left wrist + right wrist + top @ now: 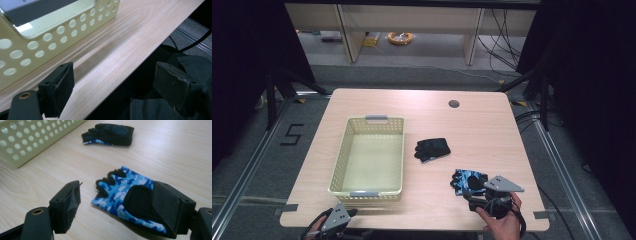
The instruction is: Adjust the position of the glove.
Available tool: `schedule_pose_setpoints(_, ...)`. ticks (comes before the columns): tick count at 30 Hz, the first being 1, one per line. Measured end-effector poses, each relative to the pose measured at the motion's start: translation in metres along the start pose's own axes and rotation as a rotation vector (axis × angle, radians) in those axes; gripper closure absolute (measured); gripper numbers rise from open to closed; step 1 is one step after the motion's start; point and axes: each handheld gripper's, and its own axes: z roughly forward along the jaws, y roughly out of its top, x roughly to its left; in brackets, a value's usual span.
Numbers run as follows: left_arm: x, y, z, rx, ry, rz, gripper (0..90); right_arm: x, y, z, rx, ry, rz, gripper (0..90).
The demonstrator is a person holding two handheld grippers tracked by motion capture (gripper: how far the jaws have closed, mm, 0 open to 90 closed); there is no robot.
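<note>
Blue camouflage glove (130, 195) flat between the right gripper's (120, 205) spread fingers (66, 205)

Pale wood desk (482, 135), round cable hole (454, 104) near far edge. Cream perforated basket (343, 155) on desk's left half, grey handles at both ends. Black glove (432, 149) palm-up just right of basket. Beyond desk: grey floor, orange cable coil (400, 37).
</note>
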Motion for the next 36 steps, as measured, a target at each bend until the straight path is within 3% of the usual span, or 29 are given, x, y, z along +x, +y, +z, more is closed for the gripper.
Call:
schedule_pose_setpoints(1,0.0,0.0,0.0,0.0,0.0,0.0,16.4,-0.002,0.0,0.001,-0.017,0.003,-0.026,25.3)
schedule_pose_setpoints(5,-0.001,0.0,0.0,-0.011,-0.009,-0.014,16.4,-0.002,0.001,0.002,-0.013,0.003,-0.049,26.6)
schedule_pose_setpoints(6,-0.002,-0.001,0.0,-0.01,-0.01,-0.032,16.4,-0.001,0.001,0.002,-0.016,0.002,-0.028,26.8)
schedule_pose_setpoints(9,-0.001,-0.001,0.0,0.003,-0.002,-0.027,16.4,-0.003,0.003,0.003,-0.023,0.018,-0.062,29.5)
schedule_pose_setpoints(11,-0.001,-0.001,0.0,0.003,-0.003,-0.027,16.4,-0.002,0.004,0.002,-0.019,0.015,-0.058,30.3)
schedule_pose_setpoints(12,-0.003,-0.001,0.002,-0.016,-0.008,-0.046,16.4,-0.002,0.005,0.001,-0.022,0.021,-0.058,32.6)
schedule_pose_setpoints(13,0.0,0.0,0.0,0.004,-0.007,-0.004,16.4,-0.002,0.006,0.002,-0.031,0.025,-0.074,33.7)
schedule_pose_setpoints(16,-0.001,-0.001,0.001,0.002,-0.011,-0.029,16.4,0.002,0.009,0.001,-0.018,0.026,-0.065,35.8)
schedule_pose_setpoints(17,-0.001,-0.001,0.001,0.0,-0.007,-0.029,16.4,0.001,0.011,0.002,-0.026,0.039,-0.089,38.4)
schedule_pose_setpoints(18,-0.001,-0.001,0.0,0.003,-0.009,-0.028,16.4,0.005,0.013,0.001,-0.016,0.03,-0.063,41.2)
schedule_pose_setpoints(20,-0.001,-0.001,0.0,0.003,-0.008,-0.028,16.4,0.004,0.019,0.003,-0.021,0.037,-0.126,43.0)
schedule_pose_setpoints(21,-0.002,-0.001,0.001,-0.007,-0.003,-0.039,16.3,0.006,0.022,0.004,-0.016,0.046,-0.124,43.8)
schedule_pose_setpoints(24,0.0,0.0,0.0,-0.008,0.0,-0.019,16.4,0.012,0.032,0.007,-0.004,0.066,-0.157,46.8)
schedule_pose_setpoints(25,0.002,0.0,-0.001,0.013,0.009,0.007,16.4,0.016,0.04,0.011,-0.002,0.079,-0.196,49.5)
schedule_pose_setpoints(28,0.001,0.0,0.001,-0.006,0.031,-0.006,16.4,0.019,0.048,0.017,0.016,0.087,-0.228,49.7)
schedule_pose_setpoints(29,0.0,0.0,0.0,-0.009,-0.003,-0.045,16.4,0.021,0.055,0.024,0.024,0.096,-0.257,50.7)
schedule_pose_setpoints(31,0.0,0.0,-0.001,0.001,-0.01,-0.044,16.4,0.021,0.065,0.034,0.044,0.105,-0.282,50.8)
schedule_pose_setpoints(32,0.0,0.0,-0.001,0.001,-0.01,-0.044,16.4,0.021,0.065,0.034,0.044,0.105,-0.282,50.8)
schedule_pose_setpoints(33,0.002,0.001,-0.002,0.023,0.003,-0.012,16.4,0.021,0.068,0.037,0.055,0.109,-0.279,50.8)
schedule_pose_setpoints(36,0.002,0.001,-0.002,0.028,-0.003,-0.003,16.4,0.019,0.081,0.052,0.072,0.128,-0.275,53.0)
